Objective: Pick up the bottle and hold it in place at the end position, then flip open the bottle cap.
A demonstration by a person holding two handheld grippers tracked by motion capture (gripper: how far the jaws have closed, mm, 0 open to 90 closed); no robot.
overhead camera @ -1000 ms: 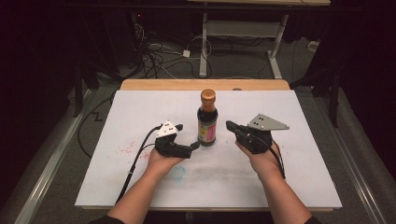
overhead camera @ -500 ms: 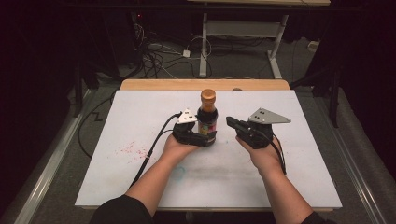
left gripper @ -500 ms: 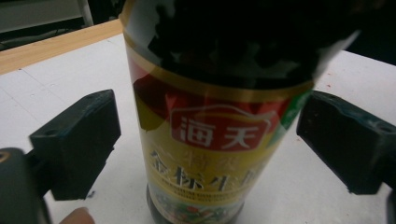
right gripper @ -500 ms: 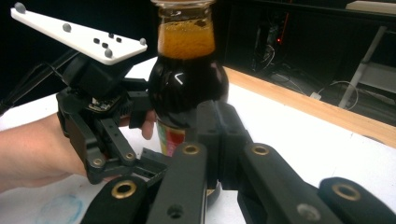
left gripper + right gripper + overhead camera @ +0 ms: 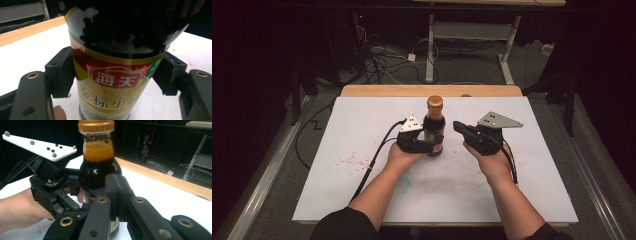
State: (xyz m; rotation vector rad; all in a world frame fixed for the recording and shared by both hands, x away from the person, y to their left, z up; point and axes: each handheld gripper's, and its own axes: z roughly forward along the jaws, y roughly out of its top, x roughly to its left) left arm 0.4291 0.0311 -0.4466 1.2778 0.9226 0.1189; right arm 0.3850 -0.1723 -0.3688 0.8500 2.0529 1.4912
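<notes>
Left tongs (image 5: 433,146) just closed on bottle (image 5: 434,125).

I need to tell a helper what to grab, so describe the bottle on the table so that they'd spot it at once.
On the white table top, near its middle between the person's two hands, stands an upright dark glass sauce bottle. The left gripper is shut on its yellow and red label. Its orange-gold cap and tall shape set it apart from the black grippers beside it.

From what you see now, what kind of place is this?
Probably a lab or recording workspace, not a kitchen: a white board on a wooden table, loose cables on the floor, and metal desk legs behind.
</notes>
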